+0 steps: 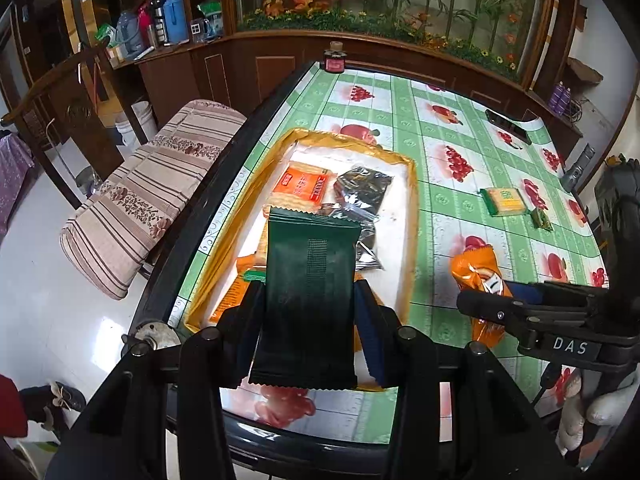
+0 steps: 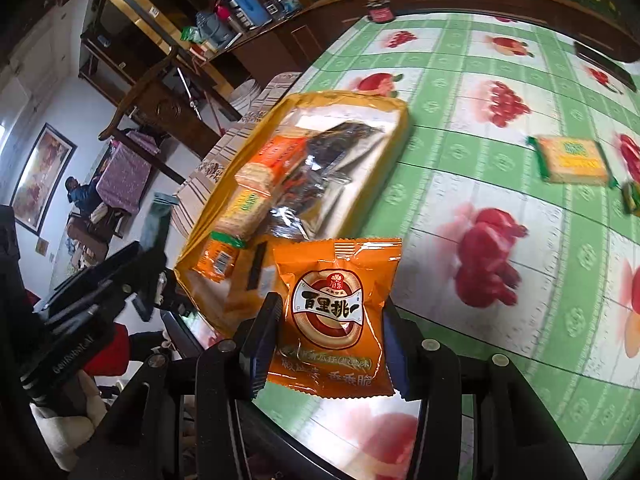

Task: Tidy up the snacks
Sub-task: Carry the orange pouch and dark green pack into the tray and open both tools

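Fruit-printed tablecloth (image 1: 460, 208) lies under us. Our left gripper (image 1: 308, 300) clamps one dark green packet (image 1: 310, 292) above the yellow tray (image 1: 412, 216); our right gripper (image 2: 330, 332) clamps one orange snack packet (image 2: 334, 312). Two green-wrapped snacks, one cracker pack (image 1: 504, 201) and one small sweet (image 1: 542, 220), lie apart.

Left gripper (image 1: 308, 300) is hanging over the near end of the tray, fingers pointing fwd and slightly down, jaws pinching a dark green packet from both sides. Right gripper (image 2: 328, 340) is sitting just off the tray's near right corner, jaws clamping an orange snack pack upright betw. the pads. In the left wrist view the right gripper (image 1: 486, 300) is reaching in from the right, level w/ the left one.
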